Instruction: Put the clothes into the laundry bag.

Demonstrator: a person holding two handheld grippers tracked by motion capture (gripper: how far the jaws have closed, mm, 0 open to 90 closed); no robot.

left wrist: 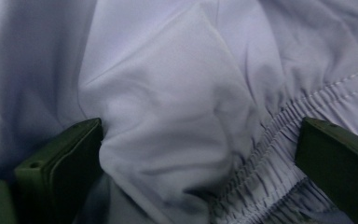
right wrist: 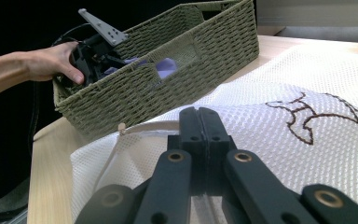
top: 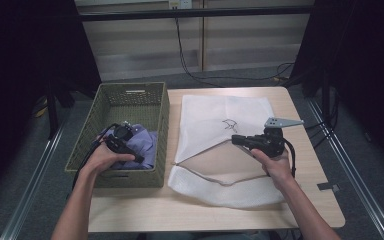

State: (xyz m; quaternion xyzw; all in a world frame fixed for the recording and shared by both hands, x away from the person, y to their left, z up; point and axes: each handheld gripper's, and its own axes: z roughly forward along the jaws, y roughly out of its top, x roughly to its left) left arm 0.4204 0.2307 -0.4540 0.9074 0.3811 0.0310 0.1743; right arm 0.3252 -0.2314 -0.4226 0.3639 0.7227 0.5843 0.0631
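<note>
Two open claw jaws astride lilac cloth [left wrist: 168, 121], close-up.

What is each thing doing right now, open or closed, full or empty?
Left gripper: open, jaws around a fold of cloth.
Right gripper: shut on the mesh bag's edge.
Mesh bag: flat, mouth held open.
Basket: holds cloth.
Cloth: crumpled in basket.
</note>
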